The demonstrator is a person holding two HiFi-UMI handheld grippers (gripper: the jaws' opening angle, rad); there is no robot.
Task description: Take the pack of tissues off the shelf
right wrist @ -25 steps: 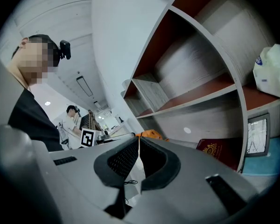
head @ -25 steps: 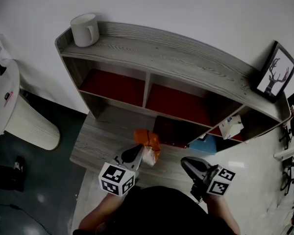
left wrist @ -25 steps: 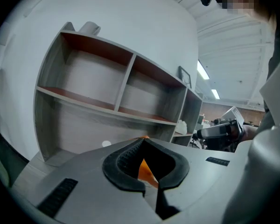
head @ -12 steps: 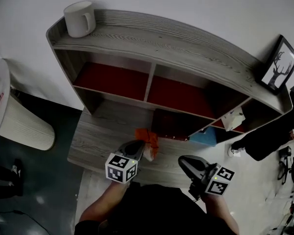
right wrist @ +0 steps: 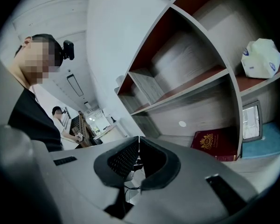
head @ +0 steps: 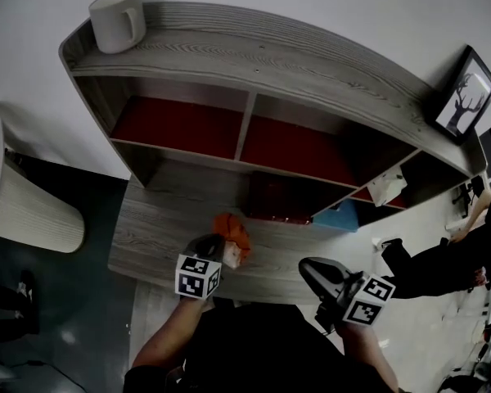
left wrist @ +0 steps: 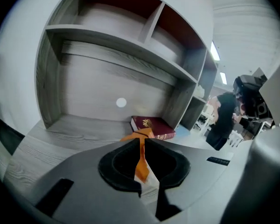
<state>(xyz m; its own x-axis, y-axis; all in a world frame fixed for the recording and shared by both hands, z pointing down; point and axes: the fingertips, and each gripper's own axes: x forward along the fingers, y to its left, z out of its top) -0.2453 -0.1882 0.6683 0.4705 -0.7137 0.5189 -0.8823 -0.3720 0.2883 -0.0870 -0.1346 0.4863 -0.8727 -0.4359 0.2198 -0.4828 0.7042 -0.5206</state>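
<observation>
My left gripper (head: pixel 216 247) is shut on a soft orange and white pack of tissues (head: pixel 230 234), held low over the front of the bottom board (head: pixel 147 236) of the grey wooden shelf unit (head: pixel 254 51). In the left gripper view the orange pack (left wrist: pixel 141 163) shows pinched between the closed jaws of the left gripper (left wrist: pixel 142 142). My right gripper (head: pixel 312 270) hangs further right in front of the unit, shut with nothing in it. The right gripper view shows the right gripper (right wrist: pixel 139 141) with its jaws together and bare.
A dark red book (head: pixel 282 207) lies on the bottom board behind the pack, with a blue item (head: pixel 340 217) to its right. A white crumpled pack (head: pixel 386 188) sits in the right compartment. On top stand a white mug (head: pixel 117 21) and a framed picture (head: pixel 462 105). A person (head: pixel 442 260) is at the right.
My left gripper has sunk with the orange pack toward the bottom board. The right gripper has barely moved. A person in black has come into view at the right.
</observation>
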